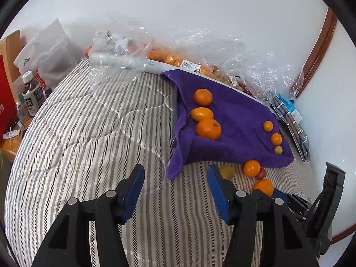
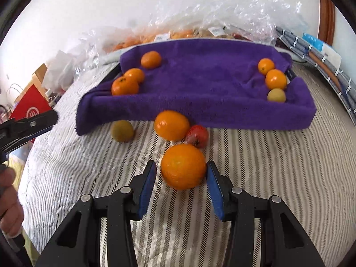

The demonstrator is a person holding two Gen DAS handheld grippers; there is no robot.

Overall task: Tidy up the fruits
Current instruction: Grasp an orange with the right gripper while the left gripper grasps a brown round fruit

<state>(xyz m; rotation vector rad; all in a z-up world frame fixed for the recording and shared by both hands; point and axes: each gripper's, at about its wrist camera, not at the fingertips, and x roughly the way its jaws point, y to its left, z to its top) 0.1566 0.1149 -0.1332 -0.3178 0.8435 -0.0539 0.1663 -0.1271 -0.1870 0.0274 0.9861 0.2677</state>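
Here, entries by item:

Right gripper [image 2: 181, 178]: black frame, flat blue pads; jaws straddle a large orange [image 2: 183, 166] resting on the bed. The right pad sits at the fruit's skin, the left pad [image 2: 148, 178] shows a thin gap; whether it presses the fruit I cannot tell.
Left gripper [image 1: 175, 191]: same build; jaws released, parted, nothing between them, only bedding below.
Bedcover [image 2: 255, 166]: quilted cloth, grey and cream stripes with herringbone weave; soft, slightly puckered. Widest open room lies to the left of the towel in the left wrist view.
Purple towel [image 2: 200, 84]: thick terry, draped over a shallow rectangular tray; the near edge hangs as a folded wall, the left corner trails loose onto the bedcover.
Fruit on towel, left side: three round mandarins [image 2: 125, 86] in a close cluster, glossy and dimpled.
Fruit on towel, right side: two small oranges [image 2: 276, 79] and a dull yellow-green fruit [image 2: 276, 95], set in a line along the right rim.
Fruit off towel: one orange [image 2: 171, 125], a small red fruit [image 2: 197, 136] touching it, and an olive-yellow fruit [image 2: 122, 130] just beside the towel's near edge.
Far edge: crumpled clear plastic bags [image 1: 222, 44], some holding orange fruit, against a white wall.
Left margin: a bottle [image 1: 31, 93] and a red box [image 1: 6, 98] on a wooden surface.
Right margin: folded checked cloth [image 1: 291, 122] by the wall.
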